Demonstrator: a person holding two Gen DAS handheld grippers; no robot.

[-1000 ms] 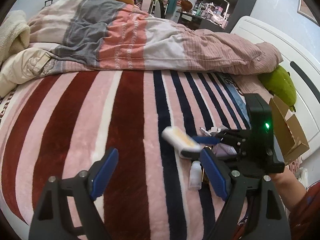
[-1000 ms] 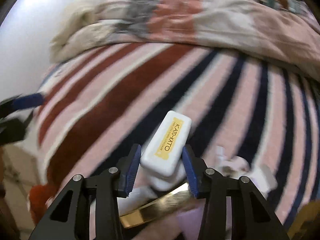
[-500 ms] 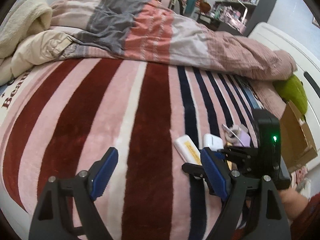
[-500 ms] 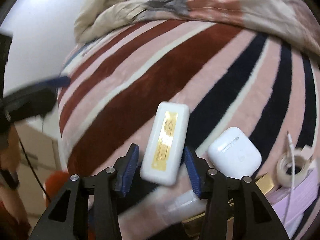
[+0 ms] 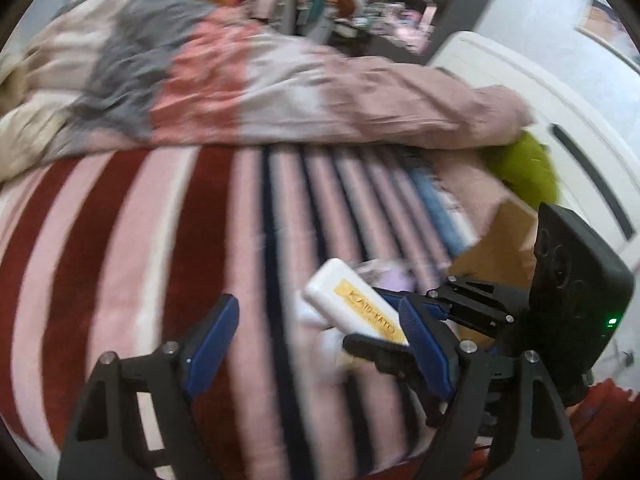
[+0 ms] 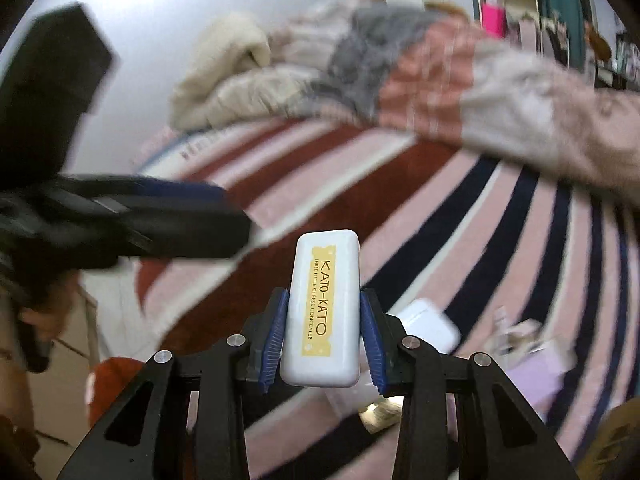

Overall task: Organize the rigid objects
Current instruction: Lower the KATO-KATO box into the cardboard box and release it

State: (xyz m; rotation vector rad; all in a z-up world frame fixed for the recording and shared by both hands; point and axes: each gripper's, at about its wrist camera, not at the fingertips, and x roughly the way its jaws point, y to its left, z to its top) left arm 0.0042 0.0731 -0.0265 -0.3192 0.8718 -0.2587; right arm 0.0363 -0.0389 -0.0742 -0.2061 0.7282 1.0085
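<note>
My right gripper (image 6: 323,336) is shut on a white KATO-KATO concealer case (image 6: 324,312) with a yellow label, held above the striped blanket (image 6: 460,216). The case also shows in the left wrist view (image 5: 354,304), between the right gripper's fingers (image 5: 420,332). My left gripper (image 5: 320,344) is open and empty, hovering over the blanket just left of the case; it appears blurred in the right wrist view (image 6: 160,216). A white earbud case (image 6: 430,330), a lilac item (image 6: 536,376) and a gold item (image 6: 380,410) lie below.
A crumpled quilt (image 5: 280,92) lies across the far side of the bed. A green plush toy (image 5: 524,168) and a cardboard box (image 5: 496,248) sit at the right by the white headboard (image 5: 560,120). Shelves stand behind.
My right gripper has lifted the concealer case off the blanket and tilted up. The left gripper has swung closer to it; both views are motion-blurred.
</note>
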